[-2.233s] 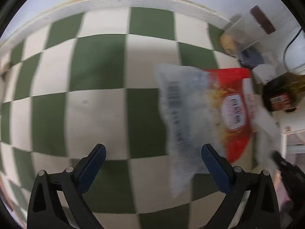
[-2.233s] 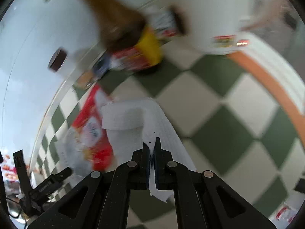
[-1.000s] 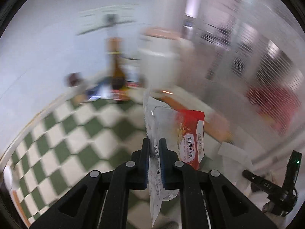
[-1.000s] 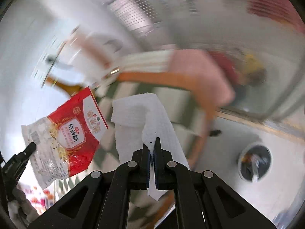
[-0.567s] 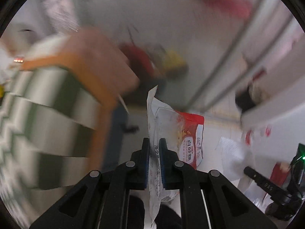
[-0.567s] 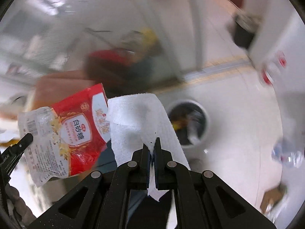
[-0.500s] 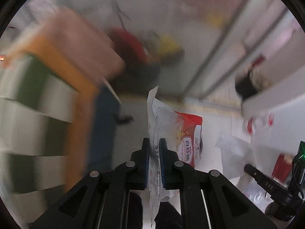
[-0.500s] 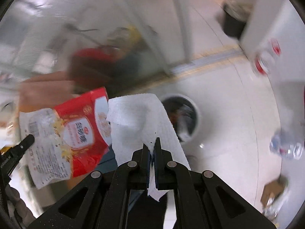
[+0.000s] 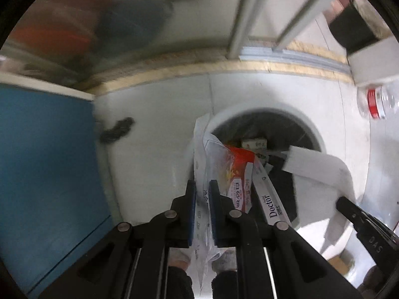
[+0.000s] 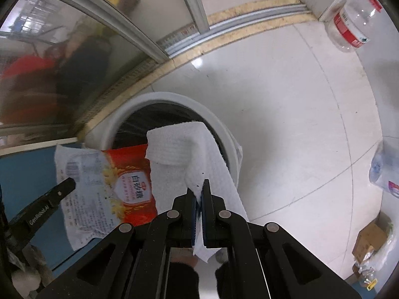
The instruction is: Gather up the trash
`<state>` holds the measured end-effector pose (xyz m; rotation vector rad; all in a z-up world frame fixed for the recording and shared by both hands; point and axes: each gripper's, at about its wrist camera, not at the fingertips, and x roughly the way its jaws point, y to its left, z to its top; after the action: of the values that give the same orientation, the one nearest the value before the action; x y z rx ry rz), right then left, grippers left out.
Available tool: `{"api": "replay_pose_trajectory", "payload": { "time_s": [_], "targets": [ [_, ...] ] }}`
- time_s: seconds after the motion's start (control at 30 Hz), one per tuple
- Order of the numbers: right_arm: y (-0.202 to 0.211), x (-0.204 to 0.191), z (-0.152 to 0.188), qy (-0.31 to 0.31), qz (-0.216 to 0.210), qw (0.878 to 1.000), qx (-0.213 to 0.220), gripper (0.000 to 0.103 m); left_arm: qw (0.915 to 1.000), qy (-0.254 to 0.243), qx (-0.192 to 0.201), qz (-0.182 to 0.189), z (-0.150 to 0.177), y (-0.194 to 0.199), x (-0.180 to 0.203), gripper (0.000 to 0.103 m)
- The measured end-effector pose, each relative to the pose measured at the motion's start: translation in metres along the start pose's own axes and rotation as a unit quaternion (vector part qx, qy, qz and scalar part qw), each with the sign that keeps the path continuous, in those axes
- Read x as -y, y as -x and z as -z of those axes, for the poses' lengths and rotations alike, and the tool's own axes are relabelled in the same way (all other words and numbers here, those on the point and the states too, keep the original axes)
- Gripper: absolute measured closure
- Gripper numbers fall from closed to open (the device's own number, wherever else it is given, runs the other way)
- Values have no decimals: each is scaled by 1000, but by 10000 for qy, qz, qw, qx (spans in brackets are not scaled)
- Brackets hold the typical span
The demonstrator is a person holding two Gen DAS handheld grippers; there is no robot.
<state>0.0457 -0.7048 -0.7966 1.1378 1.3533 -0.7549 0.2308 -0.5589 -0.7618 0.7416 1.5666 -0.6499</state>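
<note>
- Trash bin sits on the floor just ahead of both grippers, its mouth lined with a dark bag and already holding scraps.
- Left gripper has its jaws pinching the clear edge of a red-and-white sugar bag, which hangs at the near rim of the bin.
- Right gripper has its jaws pressed together on a white paper towel, whose free end droops over the bin's opening.
- Judged from this, the step in hand is the drop: bring each piece fully over the dark opening before letting go, since the sugar bag looks likely to catch the rim.
- Both pieces are light and floppy, so release low and one at a time.
</note>
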Motion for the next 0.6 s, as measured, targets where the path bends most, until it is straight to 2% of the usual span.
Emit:
{"api": "replay_pose_trajectory", "payload": {
  "time_s": [0.07, 0.13, 0.17, 0.2, 0.23, 0.27, 0.3, 0.37, 0.43, 0.5, 0.6],
  "targets": [
    [-18, 1, -4, 8, 13, 9998, -183, 99, 9998, -84, -163, 109, -5, -14, 6, 89],
    [-29, -1, -5, 40, 75, 9994, -345, 97, 9997, -104, -161, 141, -3, -13, 7, 89],
    [-30, 0, -3, 66, 80, 9991, -403, 90, 9997, -96, -136, 176, -1, -10, 7, 86],
    [-30, -1, -3, 68, 57, 9991, -408, 73, 9997, -82, -88, 196, 0, -6, 6, 73],
    [-28, -2, -3, 64, 29, 9993, -365, 62, 9997, -42, -4, 240, 2, 0, 4, 62],
    [-24, -1, -2, 74, 20, 9995, -322, 44, 9996, -7, 53, 261, 2, 2, 1, 28],
    [-21, 0, -1, 90, 9, 9995, -307, 33, 9996, 39, 133, 263, 3, 8, -2, 9],
    [-10, 2, 1, 87, -54, 9996, -272, 27, 9992, 107, 317, 217, 8, 24, -9, 9],
    [4, 3, 5, 123, -34, 9997, -213, 14, 9991, 156, 376, 150, 15, 35, -16, 3],
    [25, 3, 13, 282, 138, 9995, -70, 0, 9983, 217, 544, 4, 24, 55, -21, 2],
    [53, -3, 27, 586, 325, 9977, 134, 0, 9961, 329, 806, -117, 41, 88, -27, 2]
  ]
}}
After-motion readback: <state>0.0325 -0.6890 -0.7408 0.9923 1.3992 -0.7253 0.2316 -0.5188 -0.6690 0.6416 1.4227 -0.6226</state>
